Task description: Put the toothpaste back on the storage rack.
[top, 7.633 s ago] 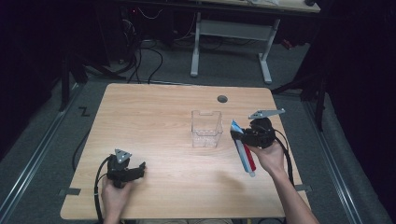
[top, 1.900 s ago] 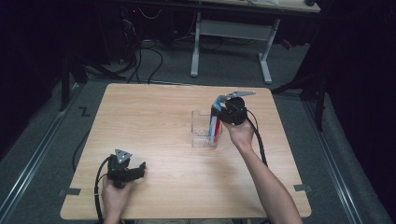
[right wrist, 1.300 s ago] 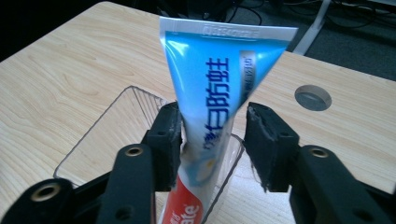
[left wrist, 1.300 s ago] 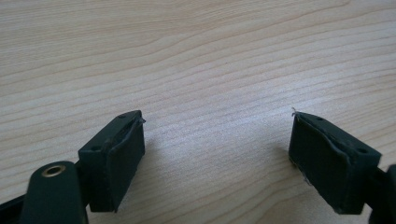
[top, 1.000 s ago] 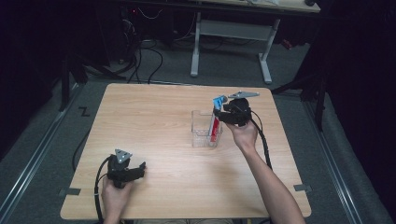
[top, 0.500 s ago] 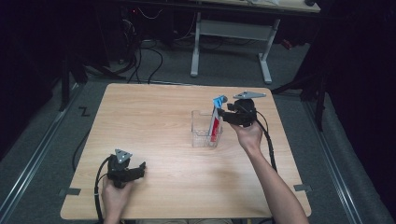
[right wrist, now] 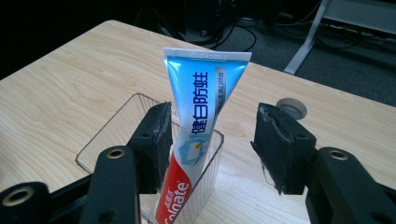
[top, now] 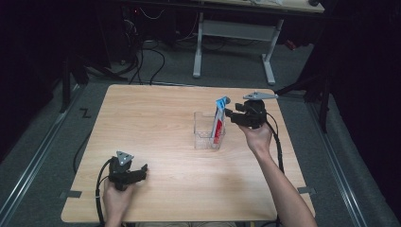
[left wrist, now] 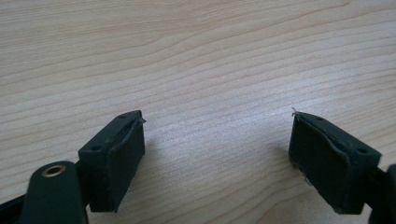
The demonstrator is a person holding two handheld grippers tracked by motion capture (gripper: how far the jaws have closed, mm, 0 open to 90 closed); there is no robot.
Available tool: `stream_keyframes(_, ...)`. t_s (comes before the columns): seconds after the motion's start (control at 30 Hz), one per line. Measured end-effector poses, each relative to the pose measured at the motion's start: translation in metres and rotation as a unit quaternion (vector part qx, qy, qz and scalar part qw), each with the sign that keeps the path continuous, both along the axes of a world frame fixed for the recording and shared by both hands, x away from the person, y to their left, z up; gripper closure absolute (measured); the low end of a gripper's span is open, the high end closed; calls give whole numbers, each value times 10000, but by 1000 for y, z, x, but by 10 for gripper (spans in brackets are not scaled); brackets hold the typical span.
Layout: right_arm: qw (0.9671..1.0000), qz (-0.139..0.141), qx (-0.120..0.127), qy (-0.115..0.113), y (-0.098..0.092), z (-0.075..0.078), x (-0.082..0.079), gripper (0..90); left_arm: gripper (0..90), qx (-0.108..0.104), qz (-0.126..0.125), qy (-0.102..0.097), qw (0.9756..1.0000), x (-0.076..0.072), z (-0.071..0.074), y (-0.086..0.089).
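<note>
Toward the tabletop's right edge, the toothpaste tube [right wrist: 198, 135] stands leaning in the clear plastic container [right wrist: 100, 140], propped by its wall; the right gripper [right wrist: 212, 144] has just been opening, jaws apart around the tube. Near the front-left corner, the left gripper [left wrist: 217, 154] rests with jaws apart.

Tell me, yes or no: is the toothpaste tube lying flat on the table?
No, the toothpaste tube stands upright in the clear container, crimped end up.

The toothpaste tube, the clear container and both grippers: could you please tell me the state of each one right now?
toothpaste tube: upright in the container, leaning on its rim, crimped end up.
clear container: upright on the table, open top, holding the tube.
right gripper: jaws have just been opening, the tube between them, right pad clear of it.
left gripper: open, resting low over bare table.
</note>
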State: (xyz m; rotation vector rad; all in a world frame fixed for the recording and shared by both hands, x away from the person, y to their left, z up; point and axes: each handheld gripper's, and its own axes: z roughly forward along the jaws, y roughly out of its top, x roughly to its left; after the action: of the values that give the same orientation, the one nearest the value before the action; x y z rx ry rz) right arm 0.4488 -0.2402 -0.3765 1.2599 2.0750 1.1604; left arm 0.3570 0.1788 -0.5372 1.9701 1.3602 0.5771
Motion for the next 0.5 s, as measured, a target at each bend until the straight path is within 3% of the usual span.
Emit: stream_keyframes(0.5,9999,-79,84,-31,-17,11,-11,439,187,6,-3,4,10000,0,0,0)
